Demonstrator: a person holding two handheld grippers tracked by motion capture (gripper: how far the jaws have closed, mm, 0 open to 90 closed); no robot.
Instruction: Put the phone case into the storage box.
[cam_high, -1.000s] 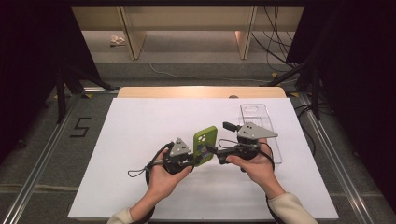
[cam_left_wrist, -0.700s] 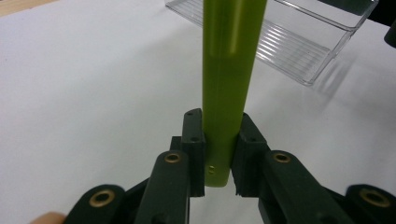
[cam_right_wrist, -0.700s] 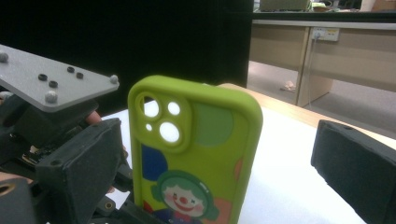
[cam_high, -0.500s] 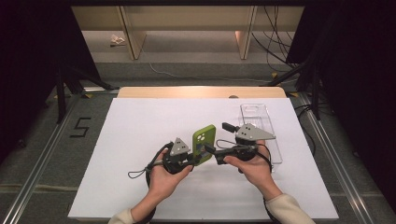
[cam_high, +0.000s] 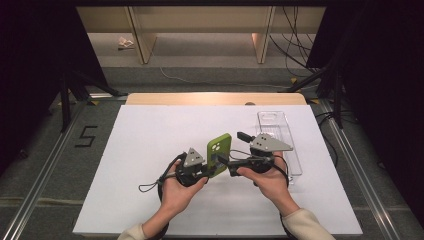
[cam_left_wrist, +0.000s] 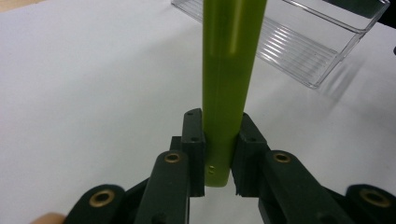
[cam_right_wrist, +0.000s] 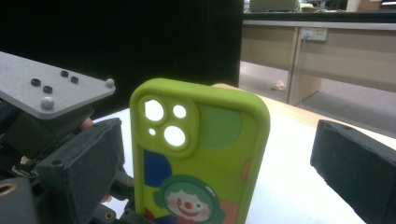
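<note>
Green phone case held between two hand-held grippers over the white table.

Nearest the person, the left gripper (cam_high: 207, 167) clamps the lower end of the green phone case (cam_high: 219, 154), both pads pressed on its flat sides, as the left gripper view shows edge-on (cam_left_wrist: 226, 93). Just right of the case, the right gripper (cam_high: 231, 165) has its jaws spread wide, one on either side of the case, neither touching it. The right gripper view adds the case's back: camera cut-outs and a clown print (cam_right_wrist: 201, 154). Beyond the case lies a clear plastic tray (cam_high: 280, 137), close to the table's (cam_high: 125, 150) right edge. Left of the case the white surface lies bare.
</note>
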